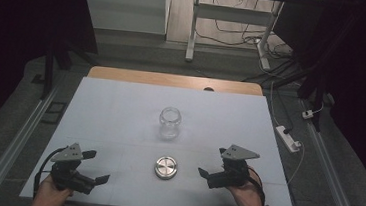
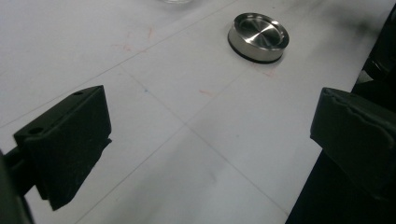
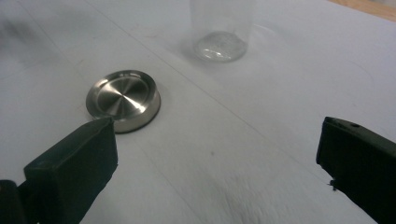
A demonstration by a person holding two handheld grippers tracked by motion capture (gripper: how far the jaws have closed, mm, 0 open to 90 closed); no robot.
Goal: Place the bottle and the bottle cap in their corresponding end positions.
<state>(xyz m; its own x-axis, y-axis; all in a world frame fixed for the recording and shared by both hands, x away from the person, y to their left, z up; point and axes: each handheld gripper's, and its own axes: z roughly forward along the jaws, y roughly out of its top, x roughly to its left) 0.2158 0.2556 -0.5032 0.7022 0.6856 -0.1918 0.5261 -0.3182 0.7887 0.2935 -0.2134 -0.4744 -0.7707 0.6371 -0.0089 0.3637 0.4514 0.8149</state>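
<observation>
A clear glass jar (image 1: 169, 123) stands upright and uncapped at the middle of the white table cover; its base (image 3: 220, 45) appears at the top of the right gripper view. A round steel lid (image 1: 166, 167) lies flat in front of it, apart from the jar, also visible as the lid (image 2: 258, 36) and the lid (image 3: 124, 99). My left gripper (image 1: 96, 167) rests open at the near left, well left of the lid. Just right of the lid sits my right gripper (image 1: 209, 166), open, its jaws wide apart and holding nothing.
The white cover (image 1: 120, 107) spans most of a wooden table whose far edge (image 1: 173, 79) shows bare. A power strip (image 1: 288, 138) and cables lie on the floor at the right. A metal stand (image 1: 193, 28) is beyond the table.
</observation>
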